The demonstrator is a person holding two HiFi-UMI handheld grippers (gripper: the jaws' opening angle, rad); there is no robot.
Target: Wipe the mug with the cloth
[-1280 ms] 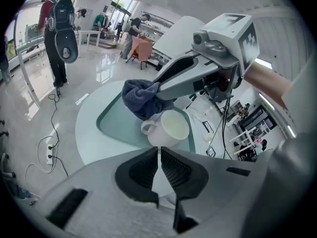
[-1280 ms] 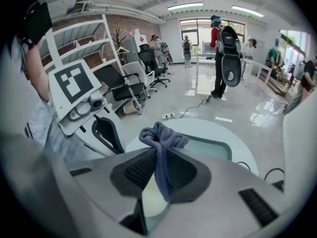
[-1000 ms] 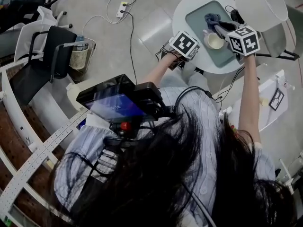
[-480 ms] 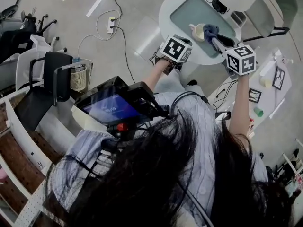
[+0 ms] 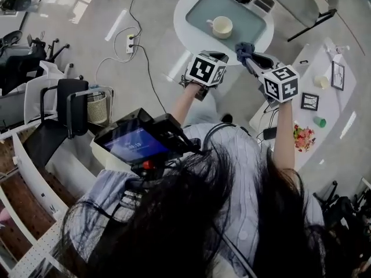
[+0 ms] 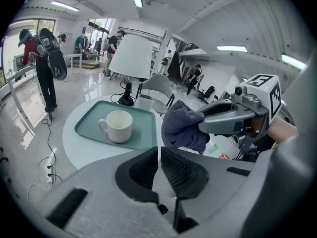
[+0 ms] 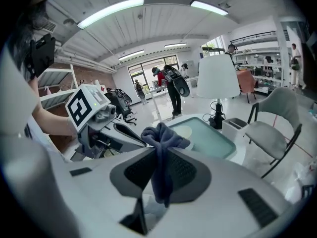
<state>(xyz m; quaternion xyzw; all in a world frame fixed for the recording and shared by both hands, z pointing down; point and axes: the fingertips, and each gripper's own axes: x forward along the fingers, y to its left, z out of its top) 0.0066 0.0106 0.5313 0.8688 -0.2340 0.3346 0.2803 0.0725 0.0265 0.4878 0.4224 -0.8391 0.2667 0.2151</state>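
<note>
Backed off the mug [image 6: 119, 126], my right gripper [image 7: 158, 155] pinches the cloth [image 7: 161, 135], a grip worth keeping; my left gripper's [image 6: 158, 152] jaws meet empty.

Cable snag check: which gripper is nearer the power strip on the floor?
Left. In the head view the left gripper hangs between the power strip and the right gripper, which is shut on the cloth and farther off.
</note>
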